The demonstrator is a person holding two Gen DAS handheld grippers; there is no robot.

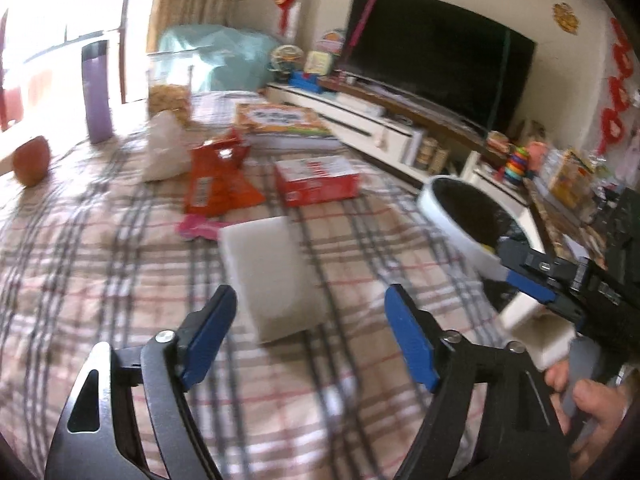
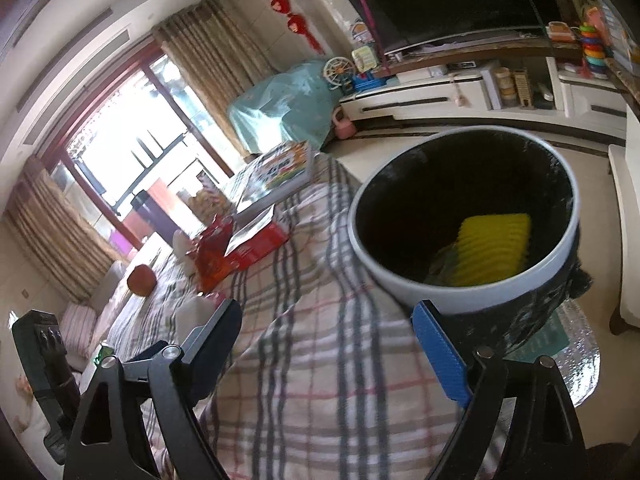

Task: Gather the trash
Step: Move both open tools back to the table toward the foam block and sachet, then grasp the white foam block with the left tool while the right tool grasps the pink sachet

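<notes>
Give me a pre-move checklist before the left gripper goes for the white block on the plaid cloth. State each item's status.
1. Left gripper open with nothing between its fingers: ok.
2. White block lies flat and apart from other items, just ahead of the left gripper: ok.
3. Right gripper empty and open: ok.
4. Trash bin within view, mouth unobstructed, with a yellow item already inside: ok.
5. Other trash waiting: orange wrapper and pink wrapper lie on the plaid cloth: not ok, uncollected.
6. Whether the red box is trash: cannot tell.
</notes>
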